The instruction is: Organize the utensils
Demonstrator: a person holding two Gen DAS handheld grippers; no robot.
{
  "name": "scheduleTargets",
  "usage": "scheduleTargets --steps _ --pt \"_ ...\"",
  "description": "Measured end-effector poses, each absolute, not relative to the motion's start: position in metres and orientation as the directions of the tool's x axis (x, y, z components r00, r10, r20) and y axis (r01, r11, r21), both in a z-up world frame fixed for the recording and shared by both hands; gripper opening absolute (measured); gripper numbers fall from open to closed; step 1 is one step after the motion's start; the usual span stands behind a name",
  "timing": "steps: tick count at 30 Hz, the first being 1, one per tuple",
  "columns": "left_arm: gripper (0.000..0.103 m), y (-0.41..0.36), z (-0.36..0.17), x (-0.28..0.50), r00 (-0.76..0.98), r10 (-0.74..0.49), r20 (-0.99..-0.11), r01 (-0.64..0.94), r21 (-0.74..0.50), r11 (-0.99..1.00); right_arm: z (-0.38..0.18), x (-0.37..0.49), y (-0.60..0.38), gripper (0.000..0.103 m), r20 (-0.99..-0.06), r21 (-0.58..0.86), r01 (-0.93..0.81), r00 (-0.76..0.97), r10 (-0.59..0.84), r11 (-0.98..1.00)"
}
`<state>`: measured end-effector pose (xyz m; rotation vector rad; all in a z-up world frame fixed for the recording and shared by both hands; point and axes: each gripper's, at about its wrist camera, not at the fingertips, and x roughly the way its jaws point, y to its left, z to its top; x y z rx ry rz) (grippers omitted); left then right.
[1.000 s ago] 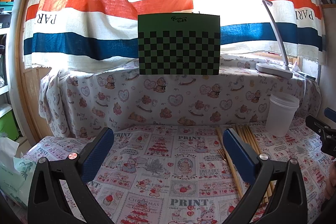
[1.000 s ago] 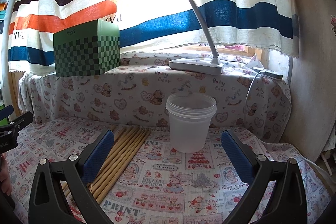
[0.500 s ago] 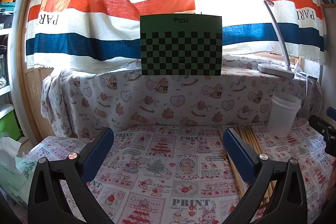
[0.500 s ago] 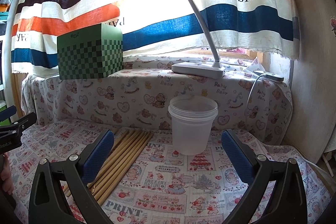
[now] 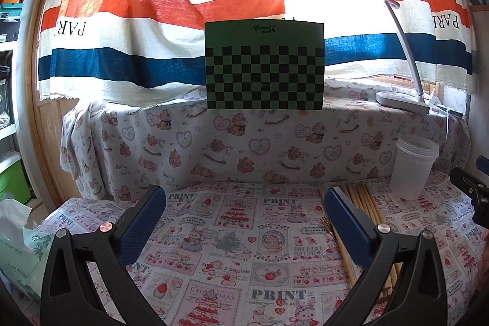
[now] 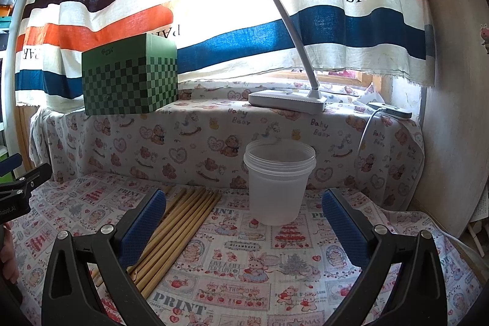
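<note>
Several bamboo chopsticks (image 6: 180,222) lie side by side on the printed tablecloth (image 6: 244,261); in the left wrist view the chopsticks (image 5: 363,203) run behind my right blue finger. A translucent plastic cup (image 6: 279,181) stands upright just right of them, seen also as the cup (image 5: 415,167) at the far right. My left gripper (image 5: 244,203) is open above the cloth, holding nothing. My right gripper (image 6: 244,203) is open too, its left finger over the chopsticks, the cup ahead between the fingers.
A raised ledge under teddy-bear cloth (image 5: 244,139) closes the back, carrying a green checkered box (image 5: 264,66) and a white desk lamp (image 6: 287,98). A striped curtain (image 5: 152,20) hangs behind. A tissue pack (image 5: 18,252) lies at the left; a wall (image 6: 452,142) stands at the right.
Both views have tilted up slightly, so the cloth and cup sit a little lower in frame. Both grippers stay open and nothing on the table has moved.
</note>
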<state>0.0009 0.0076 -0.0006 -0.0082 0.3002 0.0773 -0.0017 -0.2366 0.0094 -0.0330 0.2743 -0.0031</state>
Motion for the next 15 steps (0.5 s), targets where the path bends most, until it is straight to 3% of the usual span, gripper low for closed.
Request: scheduleTargets --steps 15 --pt "0.103 0.0075 -0.0005 0.0009 0.952 0.075 -0.295 -0.077 0.004 0.997 0.0093 -0.0016 -0.2361 0.103 -0.270 -0.034 -0.006 0.963 -0.003 0.999"
